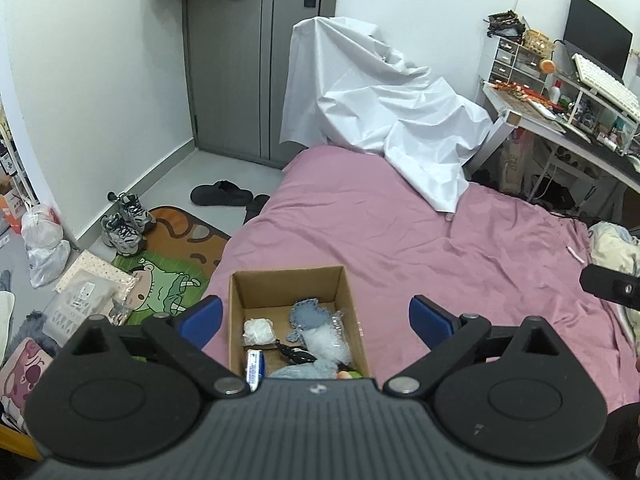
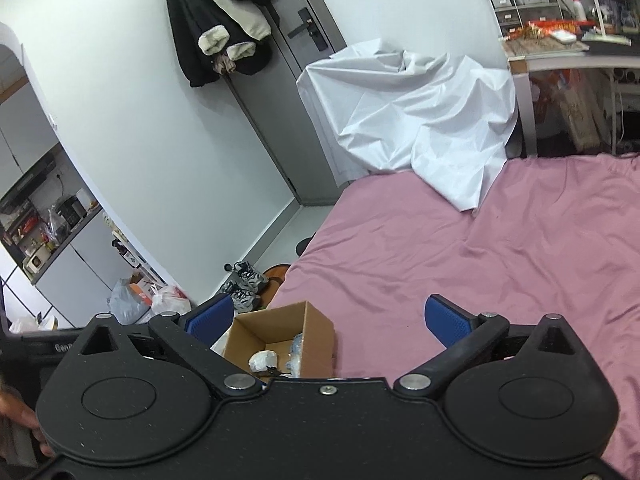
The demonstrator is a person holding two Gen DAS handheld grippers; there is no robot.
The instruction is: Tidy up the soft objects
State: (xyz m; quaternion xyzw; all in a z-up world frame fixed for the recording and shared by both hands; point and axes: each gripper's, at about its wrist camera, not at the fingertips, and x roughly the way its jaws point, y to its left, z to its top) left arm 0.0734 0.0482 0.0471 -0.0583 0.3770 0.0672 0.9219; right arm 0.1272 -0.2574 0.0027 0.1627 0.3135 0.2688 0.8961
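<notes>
Two wrist views of a bedroom tidying scene. The cardboard box (image 1: 298, 320) stands open-topped on the pink bedsheet (image 1: 400, 232), at the bed's near corner beside the floor, where both tools can reach it. It serves as the collecting container. Inside it lie a white wadded bundle (image 1: 258, 331), a blue-grey knitted piece (image 1: 310, 314), a crinkled clear plastic bag (image 1: 330, 344), a small black item (image 1: 296, 354) (kind not discernible) and a blue-and-white packet (image 1: 255, 366) propped against the box's near-left wall.

The left tool (image 1: 316, 316) hovers directly above the box with its blue-padded fingers (image 1: 204, 318) spread wide, one to either side of the box, and nothing between them. The right tool (image 2: 328, 320) is likewise spread apart and empty. It is held higher and to the right, over bare sheet, with the box (image 2: 280, 338) below its left finger.

No loose soft object shows on the sheet near the box, so the sorting appears well advanced. The white draped sheet (image 1: 384, 120) at the bed's far end and the pale crumpled bedding (image 1: 612, 244) at the right edge are the only other soft things on the bed. The worktop (image 1: 560, 120) beyond holds a keyboard and drawers. Sneakers (image 1: 126, 222) and a cartoon mat (image 1: 168, 276) lie on the floor, outside the working area.
</notes>
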